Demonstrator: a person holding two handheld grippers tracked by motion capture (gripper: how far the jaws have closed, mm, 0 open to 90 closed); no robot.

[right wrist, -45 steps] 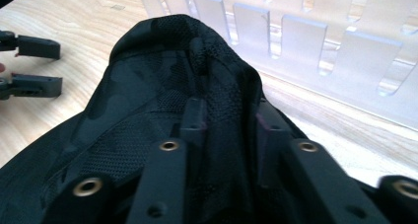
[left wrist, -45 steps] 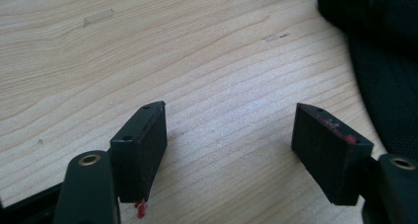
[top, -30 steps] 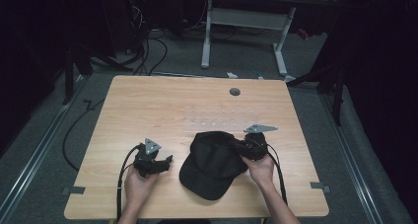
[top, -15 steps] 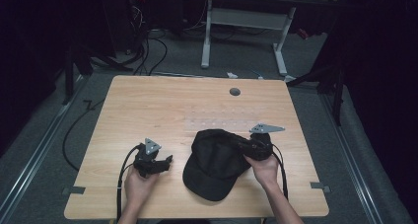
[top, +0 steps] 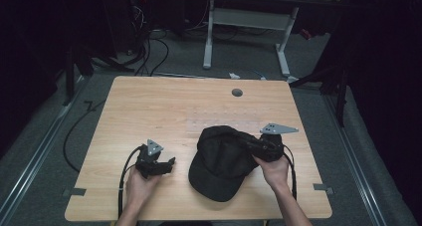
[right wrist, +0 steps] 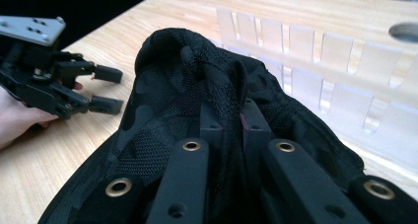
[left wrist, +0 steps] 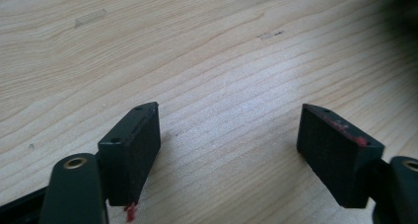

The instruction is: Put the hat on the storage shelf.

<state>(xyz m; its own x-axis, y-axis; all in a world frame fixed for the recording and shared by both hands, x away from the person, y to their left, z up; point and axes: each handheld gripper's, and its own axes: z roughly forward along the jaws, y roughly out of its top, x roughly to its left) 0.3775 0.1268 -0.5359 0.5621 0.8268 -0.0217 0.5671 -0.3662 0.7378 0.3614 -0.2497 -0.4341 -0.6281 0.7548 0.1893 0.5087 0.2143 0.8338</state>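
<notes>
now | right tongs point(right wrist: 231, 130) clamped on cap point(top: 224, 161) rear edge | left tongs point(left wrist: 231, 155) apart, just opening wider, over bare table point(top: 149, 106)

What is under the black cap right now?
The black cap lies on the wooden table, its brim toward the near edge. The right tool is pinching its mesh back fabric. Anything beneath the crown is covered and cannot be seen.

A lab-style recording room.
Pale wooden worktop point(top: 149, 106) on grey carpet, cables point(top: 149, 49) trailing beyond its far-left corner, dark surroundings.
</notes>
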